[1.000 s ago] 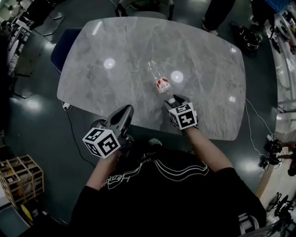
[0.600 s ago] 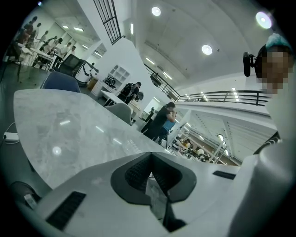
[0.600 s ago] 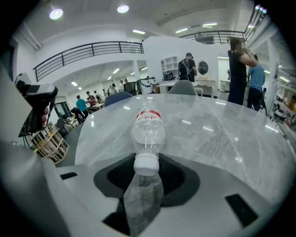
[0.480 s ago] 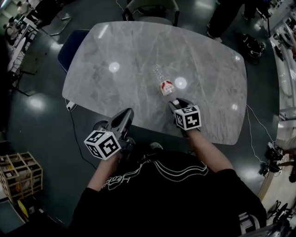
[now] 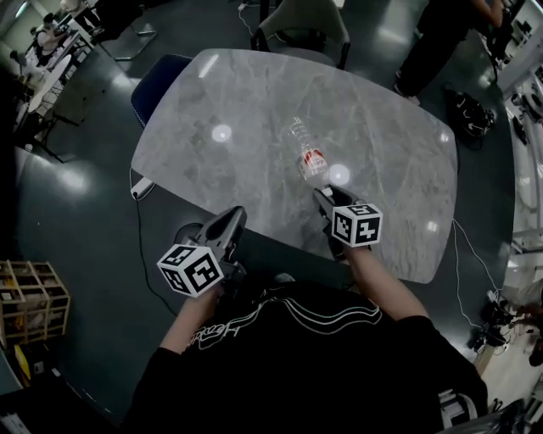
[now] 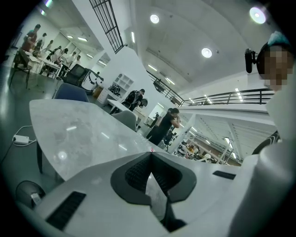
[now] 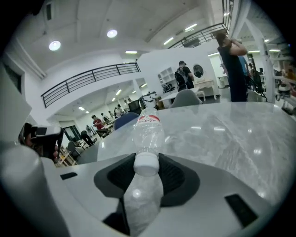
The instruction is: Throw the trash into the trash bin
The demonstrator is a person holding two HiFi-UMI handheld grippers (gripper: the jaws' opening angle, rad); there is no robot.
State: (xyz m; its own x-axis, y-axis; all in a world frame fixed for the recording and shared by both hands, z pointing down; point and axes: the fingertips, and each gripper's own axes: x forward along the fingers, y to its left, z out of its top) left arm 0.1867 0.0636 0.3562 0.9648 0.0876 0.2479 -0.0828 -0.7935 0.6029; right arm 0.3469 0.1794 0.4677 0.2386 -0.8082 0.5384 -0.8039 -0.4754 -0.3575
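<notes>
A clear plastic bottle point(image 5: 305, 151) with a red label lies pointing away from me over the grey marble table point(image 5: 237, 102). My right gripper point(image 5: 325, 193) is shut on its white cap end. In the right gripper view the cap point(image 7: 146, 164) sits pinched between the dark pads, and the bottle point(image 7: 147, 132) sticks out ahead, tilted slightly up off the tabletop. My left gripper point(image 5: 233, 219) hangs at the table's near edge, shut with nothing in it. Its jaws meet in the left gripper view point(image 6: 150, 155).
A blue chair point(image 5: 157, 72) stands at the table's far left and a grey chair point(image 5: 310, 21) at its far side. A person point(image 5: 441, 34) stands beyond the table at the right. A wooden crate point(image 5: 30, 301) and a cable with a plug strip point(image 5: 140, 188) are on the floor at left.
My right gripper has moved up to the bottle's cap end, closed on it and risen a little. The left gripper has drifted slightly and stays shut.
</notes>
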